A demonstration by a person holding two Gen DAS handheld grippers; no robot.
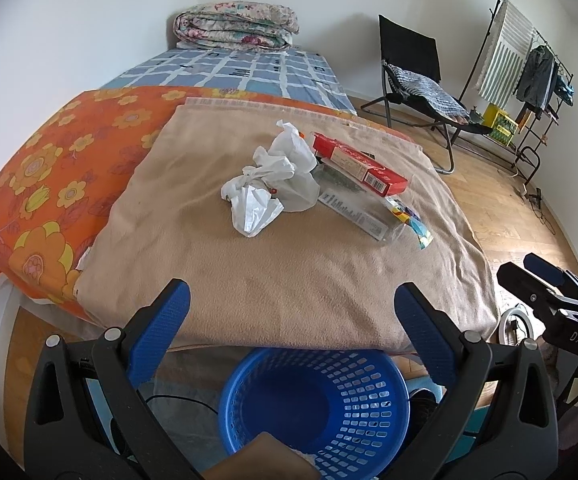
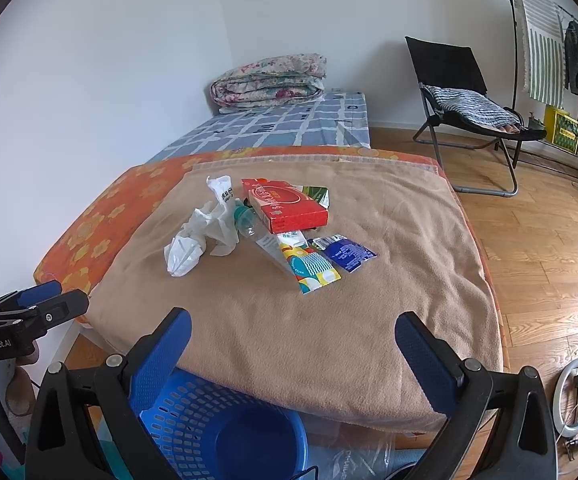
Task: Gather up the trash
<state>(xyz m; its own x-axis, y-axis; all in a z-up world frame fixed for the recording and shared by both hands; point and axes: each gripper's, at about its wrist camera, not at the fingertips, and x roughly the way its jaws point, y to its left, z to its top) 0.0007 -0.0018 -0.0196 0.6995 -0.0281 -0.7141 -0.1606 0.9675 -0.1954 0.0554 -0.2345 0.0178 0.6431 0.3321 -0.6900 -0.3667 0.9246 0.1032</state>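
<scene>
Right now both tools hang short of the bed w/ jaws spread wide and nothing held: left gripper [image 1: 292, 300] over the blue perforated plastic basket [image 1: 369, 408], right gripper [image 2: 293, 330] just off the bed's near edge.

Trash sits in a loose cluster mid-blanket, well apart from both grippers. Crumpled white plastic bag [image 2: 201, 236] is at the left of the pile: prob. featherweight, soft, will collapse under the pads, so pinch a bunched fold rather than a loose flap. Red flat cardboard box [image 2: 285, 206] lies partly on top of other bits; stiff and light, best taken across its thin edge. Clear plastic bottle w/ a green cap end [image 2: 249, 224] is tucked between bag and box, likely slippery and apt to roll; grip the body crosswise. Colourful patterned wrapper [image 2: 313, 270] and small dark blue sachet [image 2: 347, 254] lie flat at the near side, just beside each other: thin, floppy, hard to get under, so nip a raised corner.

Surface is a tan fleece blanket [image 2: 289, 340] over an orange floral sheet [image 2: 89, 232], soft and yielding; pads may snag the nap. Basket stands on the floor at the bed's foot. Further off: folded floral quilt [image 2: 269, 80], black folding chair [image 2: 461, 92], clothes rack [image 2: 557, 64], wood parquet floor [image 2: 529, 240].
</scene>
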